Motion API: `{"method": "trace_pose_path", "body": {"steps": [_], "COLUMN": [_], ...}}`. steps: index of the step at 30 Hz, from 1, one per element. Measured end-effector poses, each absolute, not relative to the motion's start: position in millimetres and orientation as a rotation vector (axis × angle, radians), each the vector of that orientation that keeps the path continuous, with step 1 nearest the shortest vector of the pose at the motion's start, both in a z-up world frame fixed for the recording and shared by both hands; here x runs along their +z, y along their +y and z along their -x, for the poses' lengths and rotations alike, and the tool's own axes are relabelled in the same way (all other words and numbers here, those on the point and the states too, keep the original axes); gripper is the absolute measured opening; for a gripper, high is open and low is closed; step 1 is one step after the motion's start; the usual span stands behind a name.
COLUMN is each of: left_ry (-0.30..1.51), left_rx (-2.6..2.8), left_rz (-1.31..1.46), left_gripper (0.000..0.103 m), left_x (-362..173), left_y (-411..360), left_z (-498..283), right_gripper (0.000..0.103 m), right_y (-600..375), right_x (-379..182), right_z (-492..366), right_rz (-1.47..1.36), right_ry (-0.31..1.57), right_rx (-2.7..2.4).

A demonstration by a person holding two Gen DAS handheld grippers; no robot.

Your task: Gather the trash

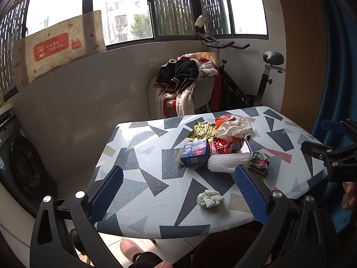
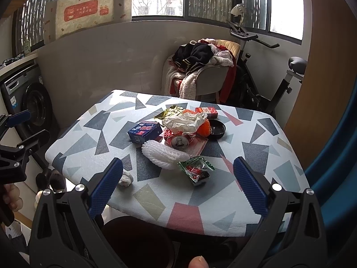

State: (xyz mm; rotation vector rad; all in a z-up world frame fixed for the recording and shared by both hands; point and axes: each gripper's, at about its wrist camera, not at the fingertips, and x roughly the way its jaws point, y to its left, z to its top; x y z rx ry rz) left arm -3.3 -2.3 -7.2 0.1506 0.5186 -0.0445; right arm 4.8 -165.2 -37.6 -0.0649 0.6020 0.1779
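Note:
A pile of trash lies on the patterned table [image 1: 142, 178]: a blue box [image 1: 196, 153], a white foam net [image 1: 227, 162], a crushed red can [image 1: 227, 145], crumpled white paper [image 1: 234, 128], a gold wrapper [image 1: 202, 129] and a green-red wrapper [image 1: 260, 162]. A crumpled tissue ball [image 1: 209, 198] sits apart near the front edge. My left gripper [image 1: 178, 174] hovers open over the near side, empty. My right gripper [image 2: 178, 165] is open too, above the green-red wrapper [image 2: 196, 169] and the foam net [image 2: 162, 154]. The tissue ball [image 2: 126, 178] peeks out beside its left finger.
A black lid [image 2: 216, 129], an orange net [image 2: 204, 128] and a red box [image 2: 206, 111] lie at the pile's far side. Behind the table stand a chair heaped with clothes [image 2: 200, 67] and an exercise bike [image 2: 267, 84]. A washing machine [image 2: 33, 111] is at left. A dark round shape [image 2: 138, 241] sits below the table's near edge.

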Motion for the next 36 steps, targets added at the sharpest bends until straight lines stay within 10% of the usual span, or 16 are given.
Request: {"method": "trace_pose_path", "body": {"steps": [36], "left_ry": [0.527], "left_rx": [-0.046], "left_rz": [-0.147], "left_gripper": [0.098], "left_x": [-11.8], "left_y": [-0.2], "left_z": [3.8], "right_gripper": [0.097], "right_y": [-165.0], "right_x": [-43.6], "right_z": [-3.9], "right_rz": [0.059], "right_ry": [0.608], "right_rx": [0.181]}}
